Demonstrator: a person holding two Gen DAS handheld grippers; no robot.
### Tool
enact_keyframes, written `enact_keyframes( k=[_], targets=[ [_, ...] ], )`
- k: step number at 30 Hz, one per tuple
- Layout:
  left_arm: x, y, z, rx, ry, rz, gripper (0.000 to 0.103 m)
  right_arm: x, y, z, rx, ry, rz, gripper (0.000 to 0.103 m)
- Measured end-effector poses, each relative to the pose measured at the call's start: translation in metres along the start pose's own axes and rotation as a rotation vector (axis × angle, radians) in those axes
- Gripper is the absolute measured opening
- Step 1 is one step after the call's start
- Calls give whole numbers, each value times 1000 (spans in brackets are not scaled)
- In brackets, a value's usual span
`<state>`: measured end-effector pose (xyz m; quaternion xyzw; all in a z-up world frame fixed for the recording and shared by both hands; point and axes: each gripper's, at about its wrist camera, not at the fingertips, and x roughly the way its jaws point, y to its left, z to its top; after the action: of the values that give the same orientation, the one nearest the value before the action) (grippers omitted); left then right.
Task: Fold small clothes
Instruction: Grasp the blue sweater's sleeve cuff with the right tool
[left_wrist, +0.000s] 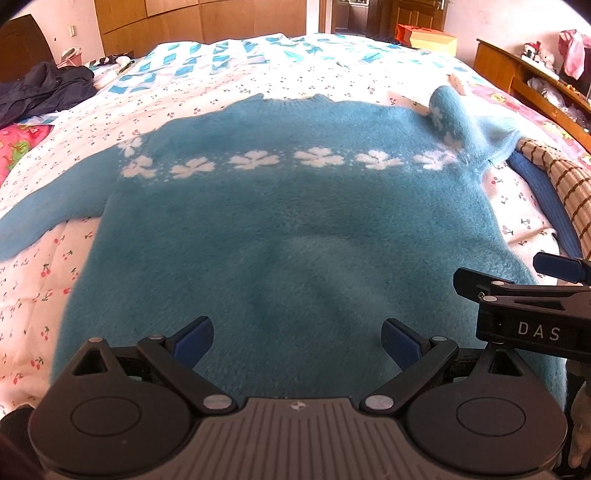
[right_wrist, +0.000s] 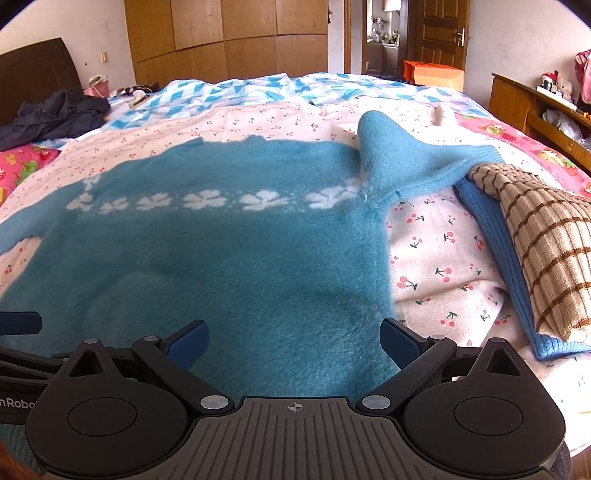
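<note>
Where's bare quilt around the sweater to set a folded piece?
Free: cherry-print quilt between blue sweater and checked knit pile; also beyond the collar, before the blue-patterned cover. Crowded: right edge, and far left by the dark jacket.

Fuzzy knit sweater (left_wrist: 280, 229); matt quilted cotton bedspread (right_wrist: 436, 266); ribbed checked knit (right_wrist: 546, 243); glossy wood wardrobe (right_wrist: 229, 40).

Cherry-print quilt (right_wrist: 436, 266), wooden wardrobe (right_wrist: 225, 40), orange box (right_wrist: 436, 75)

Folded checked garment (right_wrist: 546, 236) crowding right, bare quilt (right_wrist: 443, 266) between
</note>
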<state>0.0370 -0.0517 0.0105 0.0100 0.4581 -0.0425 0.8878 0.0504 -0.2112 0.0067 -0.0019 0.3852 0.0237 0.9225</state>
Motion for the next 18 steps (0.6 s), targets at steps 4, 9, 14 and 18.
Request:
enact_keyframes(
  k=[4,9,14,18],
  targets=[
    [3,-5,5,17,-1,0,101,4,-5,3,6,0,0,97],
    [9,-12,13,36,0,-1,101,7,-11,7,9,-5,-1,94],
    [15,-20,21,55,9,-9,102,7,-27,19,32,-23,17,89],
    [16,-31,34,70,-11,-34,101,5,-56,45,79,-60,8,82]
  ],
)
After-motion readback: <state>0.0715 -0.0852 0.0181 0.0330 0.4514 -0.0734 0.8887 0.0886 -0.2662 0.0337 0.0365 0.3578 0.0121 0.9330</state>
